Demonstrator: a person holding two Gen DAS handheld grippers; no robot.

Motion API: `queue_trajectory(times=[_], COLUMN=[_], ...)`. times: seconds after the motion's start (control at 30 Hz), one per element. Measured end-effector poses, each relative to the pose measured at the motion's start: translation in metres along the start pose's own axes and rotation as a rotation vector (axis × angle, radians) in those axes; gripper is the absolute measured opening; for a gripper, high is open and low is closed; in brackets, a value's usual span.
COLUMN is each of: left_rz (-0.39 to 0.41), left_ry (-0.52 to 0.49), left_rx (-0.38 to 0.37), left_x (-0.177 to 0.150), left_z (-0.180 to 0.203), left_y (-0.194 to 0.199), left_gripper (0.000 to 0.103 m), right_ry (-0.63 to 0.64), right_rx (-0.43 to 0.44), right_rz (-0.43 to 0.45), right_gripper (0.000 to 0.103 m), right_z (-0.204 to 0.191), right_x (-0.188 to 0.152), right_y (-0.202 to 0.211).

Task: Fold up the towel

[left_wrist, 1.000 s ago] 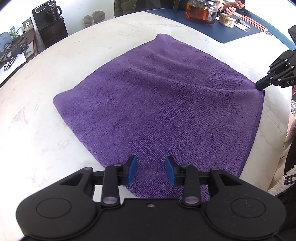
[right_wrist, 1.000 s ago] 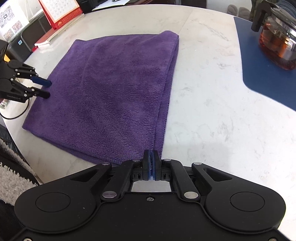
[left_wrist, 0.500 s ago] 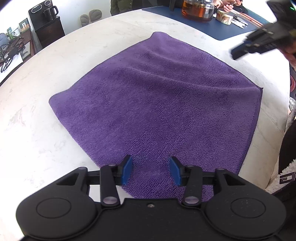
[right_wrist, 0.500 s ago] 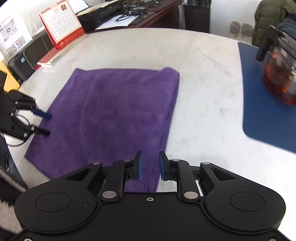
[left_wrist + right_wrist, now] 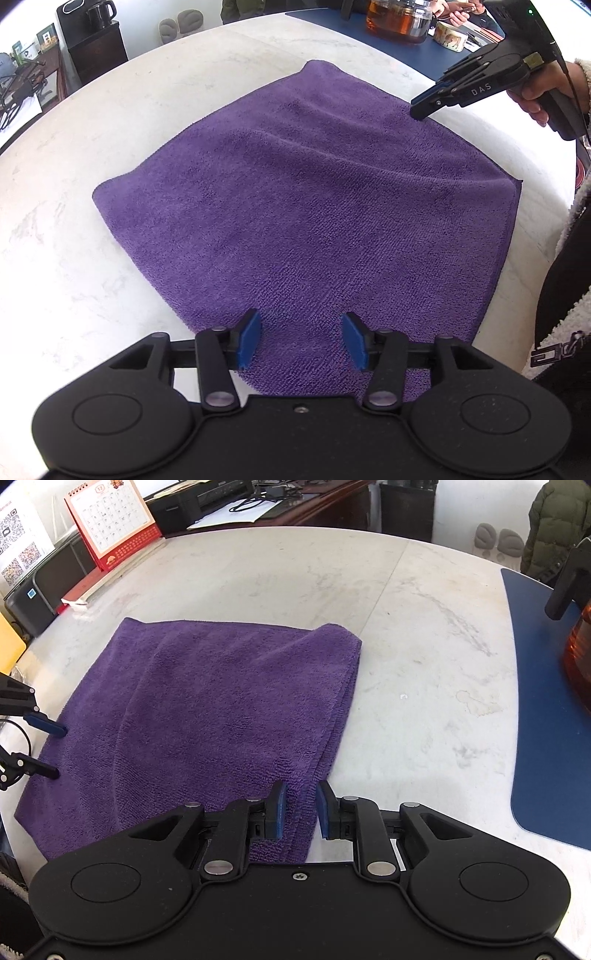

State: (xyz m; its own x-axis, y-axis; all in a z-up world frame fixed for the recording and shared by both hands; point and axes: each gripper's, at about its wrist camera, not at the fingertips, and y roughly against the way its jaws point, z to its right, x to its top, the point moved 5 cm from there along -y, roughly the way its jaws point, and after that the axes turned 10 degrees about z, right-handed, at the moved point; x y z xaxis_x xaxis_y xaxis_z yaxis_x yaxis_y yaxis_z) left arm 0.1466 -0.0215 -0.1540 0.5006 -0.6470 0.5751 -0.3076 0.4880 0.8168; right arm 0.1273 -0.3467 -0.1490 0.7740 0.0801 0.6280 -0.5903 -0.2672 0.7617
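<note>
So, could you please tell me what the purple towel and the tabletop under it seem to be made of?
The purple towel looks like microfibre terry: a matte, short looped pile in fine rows, with a stitched hem along one edge. The tabletop appears to be white marble or a marble-look stone: a smooth, faintly glossy surface with grey veining and a straight seam across it. Real or imitation, I cannot tell.

1 towel [image 5: 314,206], 2 grippers, 1 teapot [image 5: 400,16]

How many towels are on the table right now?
1: a purple towel lying folded on the white marble table, between the left gripper and the right gripper. Nothing suggests another is hidden.
</note>
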Motion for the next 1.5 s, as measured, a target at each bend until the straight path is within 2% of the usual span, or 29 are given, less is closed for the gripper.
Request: queue_trajectory(times=[0.53,0.8,0.9,0.93,1.0,1.1,1.37,1.5], left_rz=[-0.015,-0.016,-0.018,-0.018,-0.017,-0.018,-0.023,-0.025], left_ry=[0.007,0.003,0.002,0.003,0.004,0.004,0.0,-0.001], left_rx=[-0.016,-0.019,-0.02,-0.02,-0.019,-0.02,-0.025,-0.028], left_x=[0.004,0.006,0.007,0.006,0.007,0.007,0.007,0.007], left_z=[0.0,-0.001,-0.001,-0.002,-0.002,-0.002,-0.003,-0.003], left_y=[-0.002,-0.002,-0.003,-0.002,-0.002,-0.001,-0.002,-0.002], left_gripper=[0.049,0.051,0.051,0.051,0.051,0.052,0.052,0.052], right_ry=[0.005,-0.079,-0.072,-0.066,-0.061,-0.071,-0.041,-0.022], right_rx=[0.005,0.013,0.032,0.036,0.032,0.034,-0.011,-0.024], right_rz=[0.011,0.01,0.006,0.006,0.013,0.026,0.05,0.032], right_gripper=[0.017,0.017,0.018,0.017,0.007,0.005,0.003,0.003], right_z=[-0.002,0.005,0.002,0.002,0.002,0.005,0.01,0.011], right_x=[0.011,0.01,0.011,0.011,0.012,0.012,0.015,0.01], right_y=[-0.008,-0.007,-0.01,-0.01,-0.01,-0.008,-0.004,-0.008])
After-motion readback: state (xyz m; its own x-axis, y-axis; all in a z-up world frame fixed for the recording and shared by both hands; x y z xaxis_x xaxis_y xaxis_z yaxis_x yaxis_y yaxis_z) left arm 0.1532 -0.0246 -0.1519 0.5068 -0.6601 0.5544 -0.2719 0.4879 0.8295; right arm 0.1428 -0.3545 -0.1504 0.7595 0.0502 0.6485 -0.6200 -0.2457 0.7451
